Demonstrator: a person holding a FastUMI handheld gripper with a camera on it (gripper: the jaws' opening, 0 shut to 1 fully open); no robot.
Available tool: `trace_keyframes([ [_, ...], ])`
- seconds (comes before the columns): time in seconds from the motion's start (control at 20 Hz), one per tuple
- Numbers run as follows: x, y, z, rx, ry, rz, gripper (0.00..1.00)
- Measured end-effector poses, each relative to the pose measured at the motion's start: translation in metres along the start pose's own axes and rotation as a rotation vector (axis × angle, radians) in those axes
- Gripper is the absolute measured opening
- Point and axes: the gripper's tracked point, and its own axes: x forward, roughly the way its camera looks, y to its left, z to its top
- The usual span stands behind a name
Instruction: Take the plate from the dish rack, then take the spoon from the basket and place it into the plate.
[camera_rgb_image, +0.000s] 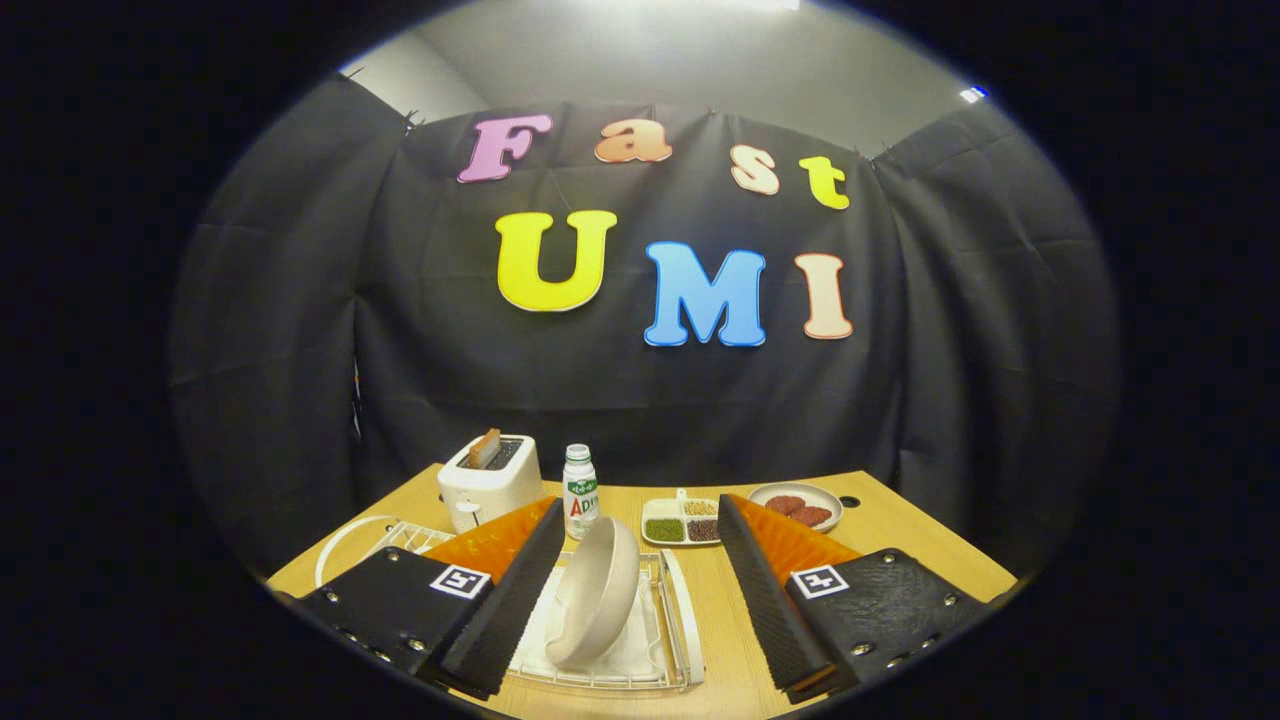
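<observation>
A cream plate (598, 592) stands on edge, leaning, in a white wire dish rack (678, 620) on a wooden table (900, 540). My gripper (640, 600) is open, its fingers wide apart. The left finger (505, 610) lies over the rack's left side, close beside the plate. The right finger (765, 590) hangs over bare table right of the rack. The plate sits between the fingers, nearer the left one, and neither finger presses on it.
At the back of the table stand a white toaster (490, 482) with a slice in it, a small bottle (580, 490), a divided dish of beans (682, 522) and a small plate with two brown patties (797, 505). A white rim (340, 550) shows left of the rack.
</observation>
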Motion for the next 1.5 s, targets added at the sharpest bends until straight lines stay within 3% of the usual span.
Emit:
trace_keyframes([
  [0.1,0.012,0.004,-0.015,-0.015,0.039,-0.034,0.94],
  [0.15,0.018,0.009,-0.020,-0.023,0.057,-0.042,0.80],
  [0.2,0.023,0.012,-0.027,-0.034,0.080,-0.055,0.76],
  [0.4,0.045,0.018,-0.056,-0.067,0.172,-0.087,0.69],
  [0.45,0.044,0.019,-0.059,-0.080,0.189,-0.106,0.47],
  [0.6,0.056,0.015,-0.075,-0.126,0.246,-0.148,0.41],
  [0.65,0.054,0.015,-0.074,-0.143,0.256,-0.159,0.24],
  [0.85,0.058,0.007,-0.073,-0.214,0.278,-0.228,0.18],
  [1.0,0.055,0.001,-0.065,-0.270,0.300,-0.298,0.03],
  [1.5,0.050,0.015,-0.038,-0.461,0.311,-0.395,0.03],
])
